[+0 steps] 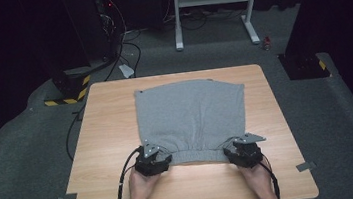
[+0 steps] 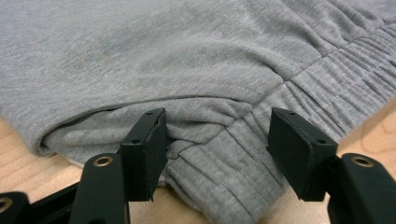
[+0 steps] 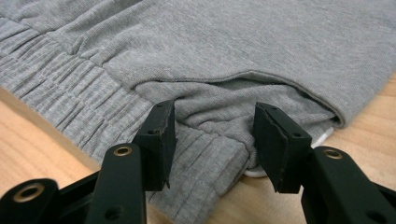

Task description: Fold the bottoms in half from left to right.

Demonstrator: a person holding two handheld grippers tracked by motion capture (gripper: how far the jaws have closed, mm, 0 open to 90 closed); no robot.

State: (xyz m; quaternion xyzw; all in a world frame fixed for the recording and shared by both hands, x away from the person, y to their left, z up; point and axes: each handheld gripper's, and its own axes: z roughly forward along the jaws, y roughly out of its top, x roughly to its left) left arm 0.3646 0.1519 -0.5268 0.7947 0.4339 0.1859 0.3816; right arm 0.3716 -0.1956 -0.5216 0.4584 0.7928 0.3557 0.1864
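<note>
l tongs (image 1: 163,157) & r tongs (image 1: 228,153) at waistband corners, grey shorts (image 1: 191,113) flat, legs pointing away

No text, label, brand, number or sign can be read anywhere. The grey garment (image 1: 191,118) in front of the grippers is plain, and so is the wooden table (image 1: 108,137) under them.
</note>
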